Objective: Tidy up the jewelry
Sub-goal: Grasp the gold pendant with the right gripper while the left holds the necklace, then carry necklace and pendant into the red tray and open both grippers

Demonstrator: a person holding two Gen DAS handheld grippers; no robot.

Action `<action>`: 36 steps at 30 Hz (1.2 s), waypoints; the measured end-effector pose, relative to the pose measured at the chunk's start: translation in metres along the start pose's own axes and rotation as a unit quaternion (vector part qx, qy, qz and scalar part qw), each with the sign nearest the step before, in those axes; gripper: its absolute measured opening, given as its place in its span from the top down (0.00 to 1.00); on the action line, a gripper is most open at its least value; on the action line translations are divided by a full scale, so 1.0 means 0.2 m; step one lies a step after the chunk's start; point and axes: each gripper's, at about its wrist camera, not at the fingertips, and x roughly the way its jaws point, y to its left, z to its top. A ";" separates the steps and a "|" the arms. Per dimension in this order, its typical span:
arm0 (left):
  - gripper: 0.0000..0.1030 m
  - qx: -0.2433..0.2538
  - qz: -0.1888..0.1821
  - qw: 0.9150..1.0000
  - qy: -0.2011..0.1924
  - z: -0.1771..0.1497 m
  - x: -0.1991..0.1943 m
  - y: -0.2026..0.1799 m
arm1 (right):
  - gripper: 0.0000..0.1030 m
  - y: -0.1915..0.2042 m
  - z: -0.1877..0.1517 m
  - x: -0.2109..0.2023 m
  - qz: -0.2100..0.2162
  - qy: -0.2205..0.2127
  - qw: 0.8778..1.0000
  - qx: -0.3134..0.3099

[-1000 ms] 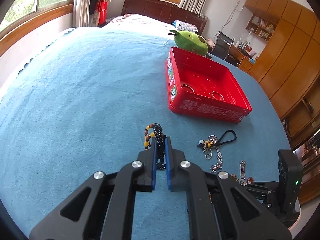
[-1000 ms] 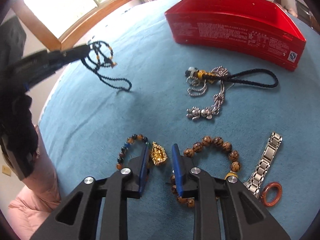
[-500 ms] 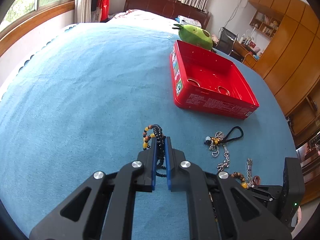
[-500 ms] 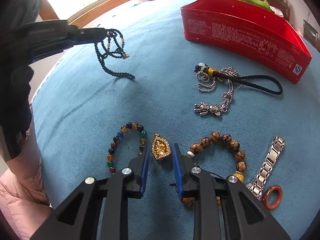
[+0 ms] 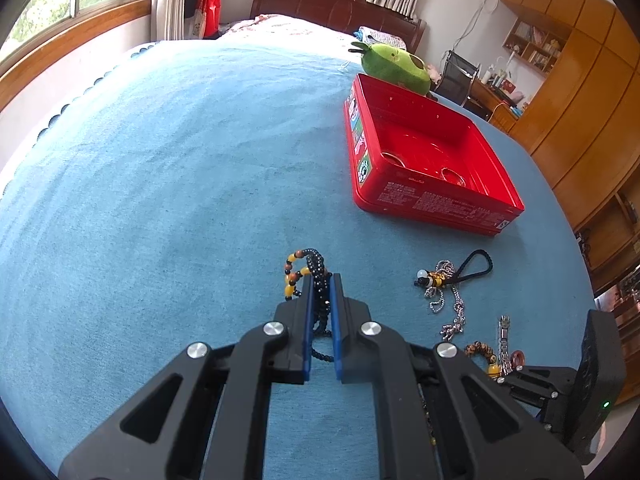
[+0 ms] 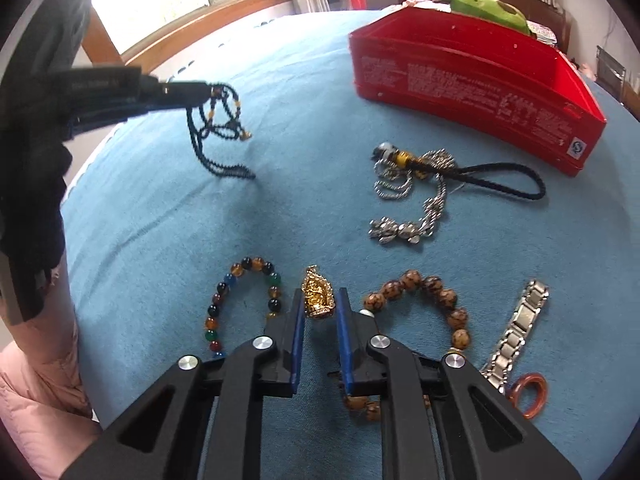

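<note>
Gold pendant (image 6: 318,295) flanked by closing right gripper (image 6: 318,312), not yet pinched; could skid off. Left gripper (image 5: 321,292) clamping black bead necklace (image 5: 316,268); dangling loop could snag.

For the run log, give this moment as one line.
left hand-held gripper: shut on black bead necklace | right hand-held gripper: closing around gold pendant

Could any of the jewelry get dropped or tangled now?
Maybe. The black beaded necklace dangles in long loops from the left hand-held gripper and might snag or slip. The right hand-held gripper, jaws just closing, straddles the small gold pendant; that could squirt out, or a finger could catch the multicoloured bead bracelet.
</note>
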 end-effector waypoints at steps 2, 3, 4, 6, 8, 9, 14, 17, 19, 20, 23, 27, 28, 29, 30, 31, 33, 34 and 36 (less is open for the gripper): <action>0.94 0.000 0.001 1.000 -0.001 0.00 0.00 0.00 | 0.85 -0.01 0.01 -0.03 0.003 -0.007 1.000 0.006; 0.94 0.000 0.000 1.000 -0.001 0.00 0.00 0.00 | 0.85 -0.03 0.01 -0.05 0.005 -0.012 1.000 0.013; 0.94 0.001 0.000 1.000 -0.001 0.00 0.00 0.00 | 0.85 -0.05 0.01 -0.06 0.006 -0.015 1.000 0.018; 0.94 0.002 -0.002 1.000 -0.003 -0.01 -0.01 -0.01 | 0.85 -0.09 0.02 -0.09 0.008 -0.022 0.999 0.032; 0.94 0.005 -0.005 1.000 -0.005 -0.01 -0.02 -0.02 | 0.85 -0.13 0.04 -0.11 0.009 -0.026 0.999 0.043; 0.94 0.005 -0.005 1.000 -0.007 -0.01 -0.02 -0.03 | 0.85 -0.16 0.05 -0.12 0.009 -0.028 0.998 0.049; 0.94 0.010 -0.004 1.000 -0.019 0.02 -0.08 -0.06 | 0.85 -0.26 0.12 -0.18 -0.006 -0.039 0.997 0.073; 0.94 0.016 -0.003 1.000 -0.024 0.04 -0.11 -0.09 | 0.85 -0.34 0.18 -0.22 -0.015 -0.046 0.995 0.087; 0.94 0.020 -0.002 0.999 -0.025 0.07 -0.12 -0.11 | 0.85 -0.39 0.24 -0.26 -0.019 -0.054 0.994 0.096; 0.94 0.022 -0.003 0.999 -0.026 0.09 -0.12 -0.13 | 0.85 -0.42 0.27 -0.28 -0.024 -0.060 0.993 0.100; 0.94 0.032 0.000 0.999 -0.036 0.15 -0.15 -0.17 | 0.85 -0.49 0.36 -0.33 -0.034 -0.080 0.990 0.109; 0.94 0.041 -0.008 0.997 -0.064 0.28 -0.20 -0.26 | 0.85 -0.55 0.48 -0.34 -0.037 -0.099 0.987 0.122; 0.94 0.043 -0.012 0.996 -0.072 0.32 -0.21 -0.29 | 0.85 -0.57 0.52 -0.34 -0.040 -0.105 0.986 0.125; 0.94 0.044 -0.017 0.996 -0.077 0.35 -0.22 -0.31 | 0.85 -0.59 0.55 -0.34 -0.042 -0.111 0.985 0.128; 0.94 0.046 -0.025 0.995 -0.088 0.40 -0.22 -0.35 | 0.85 -0.61 0.58 -0.34 -0.043 -0.115 0.984 0.130; 0.94 0.047 -0.032 0.994 -0.098 0.44 -0.22 -0.38 | 0.85 -0.64 0.61 -0.33 -0.046 -0.121 0.983 0.132; 0.94 0.051 -0.037 0.992 -0.113 0.50 -0.19 -0.44 | 0.85 -0.68 0.68 -0.32 -0.058 -0.130 0.981 0.135; 0.94 0.051 -0.042 0.991 -0.116 0.54 -0.16 -0.47 | 0.86 -0.69 0.71 -0.30 -0.062 -0.130 0.980 0.136; 0.94 0.051 -0.057 0.990 -0.116 0.61 -0.08 -0.52 | 0.85 -0.73 0.77 -0.25 -0.065 -0.129 0.980 0.140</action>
